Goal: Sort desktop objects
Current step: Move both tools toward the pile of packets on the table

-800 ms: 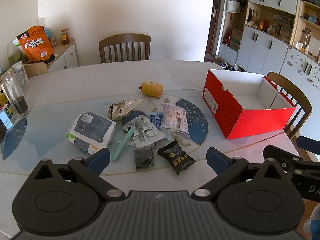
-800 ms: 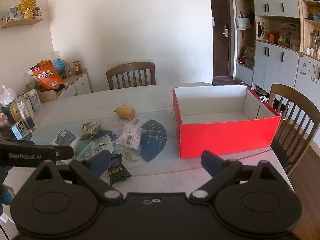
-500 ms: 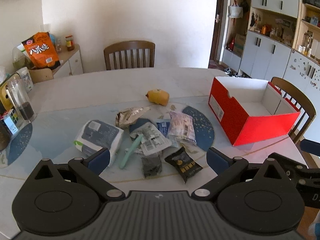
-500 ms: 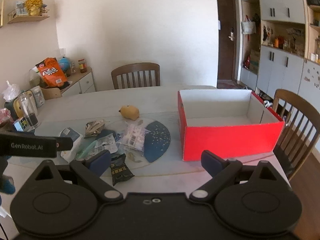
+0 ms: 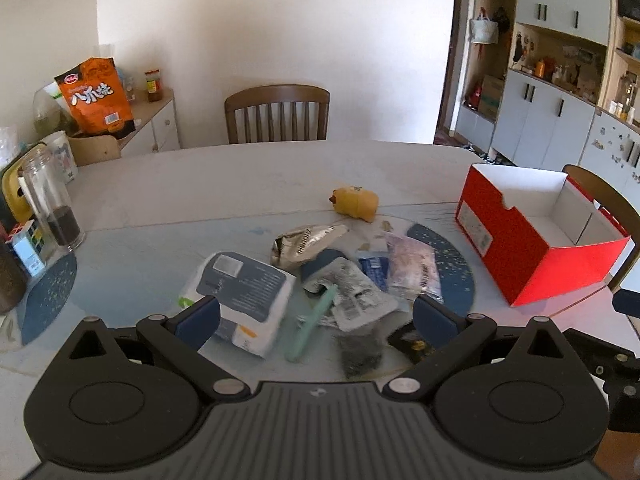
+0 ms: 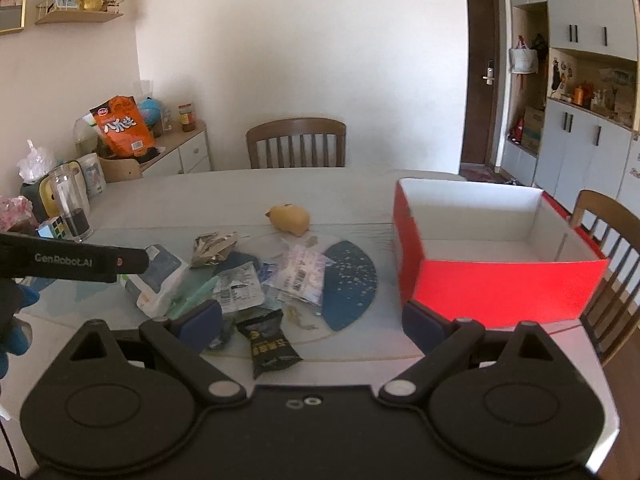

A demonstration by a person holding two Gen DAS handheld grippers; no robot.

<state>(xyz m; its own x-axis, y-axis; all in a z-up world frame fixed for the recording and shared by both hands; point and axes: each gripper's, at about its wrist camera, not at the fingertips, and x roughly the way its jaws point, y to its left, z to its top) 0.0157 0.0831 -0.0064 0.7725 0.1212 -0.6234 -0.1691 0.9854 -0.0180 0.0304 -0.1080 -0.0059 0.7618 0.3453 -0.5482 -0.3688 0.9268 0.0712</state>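
Observation:
A heap of small packets lies mid-table: a white and grey tissue pack [image 5: 244,300], a green stick [image 5: 310,326], a silver foil wrapper [image 5: 304,242], a clear barcode packet [image 5: 412,268] and a black snack packet [image 6: 268,344]. A yellow toy [image 5: 356,203] lies behind them. An open red box [image 5: 532,240], empty inside, stands at the right; it also shows in the right wrist view [image 6: 488,256]. My left gripper [image 5: 316,316] is open and empty just before the heap. My right gripper [image 6: 312,320] is open and empty, nearer the box.
A glass jar [image 5: 50,204] and a small cube [image 5: 26,244] stand at the table's left edge. Wooden chairs stand at the far side [image 5: 278,114] and behind the box [image 6: 608,240]. A side cabinet holds an orange snack bag [image 5: 96,96].
Both grippers have moved forward and lower toward the table; the heap now sits closer between the left fingers. Both stay open. Nothing on the table has moved.

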